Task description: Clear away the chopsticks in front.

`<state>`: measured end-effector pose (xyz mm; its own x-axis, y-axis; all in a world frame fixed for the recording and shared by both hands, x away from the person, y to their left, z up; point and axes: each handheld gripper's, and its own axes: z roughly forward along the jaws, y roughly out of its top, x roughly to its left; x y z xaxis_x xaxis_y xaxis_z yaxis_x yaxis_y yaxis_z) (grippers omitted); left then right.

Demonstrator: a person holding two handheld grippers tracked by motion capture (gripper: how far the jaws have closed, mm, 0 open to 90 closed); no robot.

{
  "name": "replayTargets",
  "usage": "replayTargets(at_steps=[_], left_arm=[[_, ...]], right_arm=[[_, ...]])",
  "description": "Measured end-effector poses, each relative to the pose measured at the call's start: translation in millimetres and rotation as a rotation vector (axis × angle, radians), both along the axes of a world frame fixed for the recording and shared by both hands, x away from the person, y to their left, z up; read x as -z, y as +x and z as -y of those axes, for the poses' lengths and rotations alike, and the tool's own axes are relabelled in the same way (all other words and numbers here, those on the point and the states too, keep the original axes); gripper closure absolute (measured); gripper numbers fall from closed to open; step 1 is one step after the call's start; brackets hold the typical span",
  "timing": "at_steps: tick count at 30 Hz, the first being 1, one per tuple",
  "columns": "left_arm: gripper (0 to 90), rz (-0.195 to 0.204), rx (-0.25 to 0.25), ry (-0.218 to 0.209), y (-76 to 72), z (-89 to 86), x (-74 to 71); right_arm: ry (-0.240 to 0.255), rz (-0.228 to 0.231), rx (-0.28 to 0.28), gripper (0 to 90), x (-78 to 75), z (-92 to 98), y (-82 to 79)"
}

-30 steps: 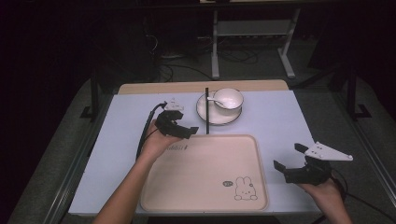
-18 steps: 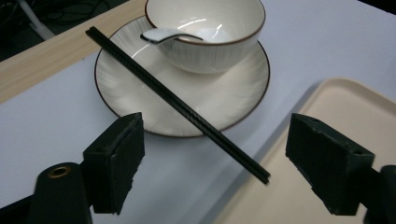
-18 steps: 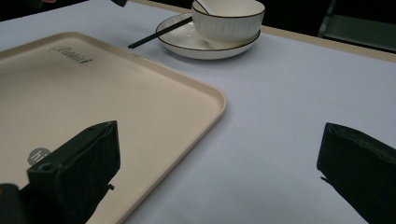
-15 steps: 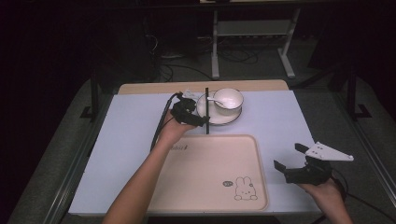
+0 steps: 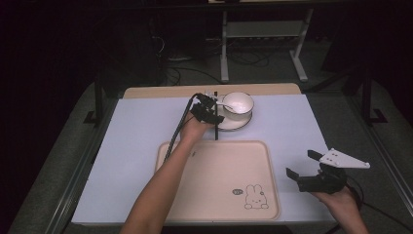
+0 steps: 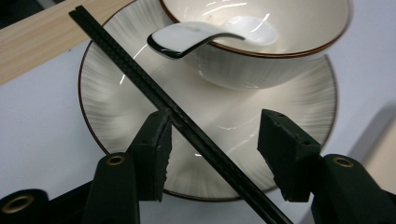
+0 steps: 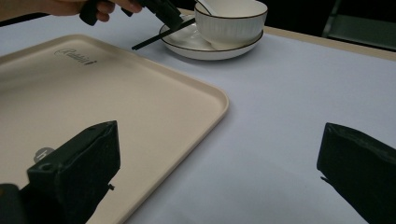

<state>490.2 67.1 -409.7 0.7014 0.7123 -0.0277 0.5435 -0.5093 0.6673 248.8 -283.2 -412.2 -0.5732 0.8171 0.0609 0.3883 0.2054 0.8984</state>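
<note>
Two black chopsticks (image 6: 187, 126) lie between the left gripper's (image 6: 212, 149) half-open, just-closing fingers (image 6: 154, 154), not yet pinched, so next comes squeezing before lifting; the right gripper (image 5: 306, 165) waits wide open, empty.

The chopsticks (image 6: 187, 126) were black with a fine woven texture. The plate (image 6: 112, 93) and bowl (image 6: 261, 65) were white, ribbed and brown-rimmed; the spoon (image 6: 187, 37) white. The beige tray (image 5: 219, 180) bore a rabbit drawing.
</note>
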Motion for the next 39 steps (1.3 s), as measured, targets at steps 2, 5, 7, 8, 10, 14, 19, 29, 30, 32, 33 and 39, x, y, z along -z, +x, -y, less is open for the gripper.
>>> replayTargets(at_steps=[2,5,7,8,10,14,19,29,30,32,33,39], left_arm=[[48.6,-0.005,-0.014,0.01,2.1,2.4,3.0],[49.8,-0.005,-0.025,0.024,3.9,3.7,5.3],[50.5,-0.009,-0.032,0.026,4.5,3.8,6.0],[50.8,-0.009,-0.033,0.024,4.9,3.6,6.4],[51.8,-0.018,-0.037,0.027,5.4,3.4,7.5],[54.1,-0.028,-0.046,0.027,6.7,3.6,10.3],[57.8,-0.023,-0.075,0.04,8.1,6.0,11.9],[64.5,-0.012,-0.092,0.06,14.4,4.4,11.1],[66.1,-0.009,-0.094,0.064,15.4,4.3,11.2],[69.0,-0.005,-0.097,0.069,17.4,4.6,11.9],[69.5,-0.006,-0.1,0.073,18.4,5.0,12.4],[72.2,-0.005,-0.112,0.078,24.2,6.4,16.6]], right_arm=[[0.002,0.0,-0.001,0.0,-0.2,-0.2,-0.2],[0.004,0.004,-0.002,0.0,-0.5,-0.1,-0.5],[0.004,0.003,-0.003,0.0,-0.4,0.0,-0.3],[0.005,0.001,-0.003,0.0,-0.3,0.0,-0.2],[0.005,0.001,-0.004,0.0,-0.2,-0.2,-0.2],[0.005,0.003,-0.004,0.0,-0.3,-0.1,-0.2],[0.008,0.004,-0.003,0.0,-0.5,0.5,-0.3],[0.009,0.002,-0.002,0.0,-0.4,0.8,-0.4],[0.009,0.002,-0.003,0.0,-0.4,0.7,-0.5],[0.009,0.003,-0.004,0.0,-0.5,0.6,-0.7],[0.01,0.004,-0.004,0.0,-0.5,0.6,-0.7],[0.008,0.005,-0.006,0.0,-0.7,0.3,-0.9]])
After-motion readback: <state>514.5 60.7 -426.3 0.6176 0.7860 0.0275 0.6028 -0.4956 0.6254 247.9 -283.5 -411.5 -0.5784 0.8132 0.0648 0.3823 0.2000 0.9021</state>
